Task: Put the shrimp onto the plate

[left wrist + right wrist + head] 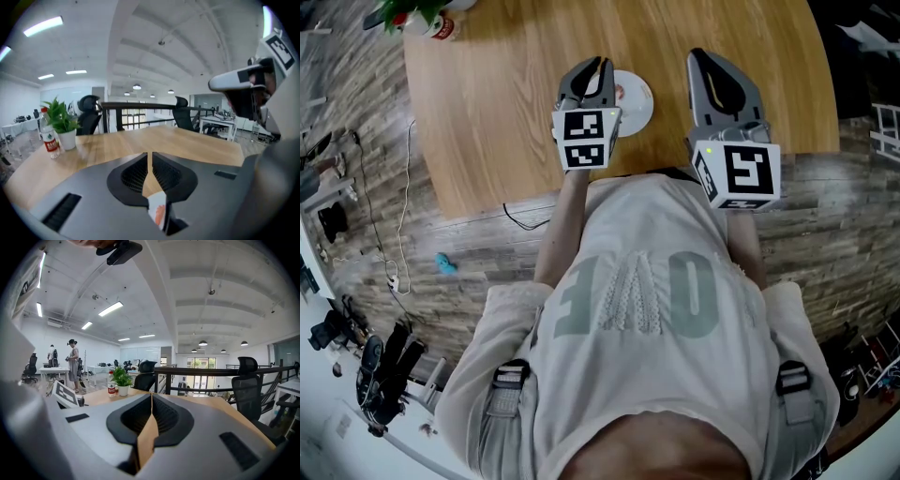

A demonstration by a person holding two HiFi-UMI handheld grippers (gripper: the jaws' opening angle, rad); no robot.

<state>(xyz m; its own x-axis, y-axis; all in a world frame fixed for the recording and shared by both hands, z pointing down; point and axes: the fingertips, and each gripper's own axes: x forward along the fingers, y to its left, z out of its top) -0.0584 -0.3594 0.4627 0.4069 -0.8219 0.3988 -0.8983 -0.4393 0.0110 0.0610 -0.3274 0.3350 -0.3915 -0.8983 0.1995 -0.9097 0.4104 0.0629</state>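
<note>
You hold your left gripper (598, 66) above the white plate (639, 105), where it hides the plate's left part in the head view. Its jaws are pressed together at the tips with nothing between them. Through the gap below them in the left gripper view, a strip of the plate (153, 204) shows with the orange shrimp (160, 215) lying on it. In the head view the shrimp (620, 92) is only a small mark just beside that gripper. Your right gripper (701, 58) is to the right of the plate and clear of it, jaws also together and empty. The plate sits on the wooden counter (497, 112). A potted plant (63, 123) and a bottle (48, 137) stand well apart from the plate, toward the counter's far left.
</note>
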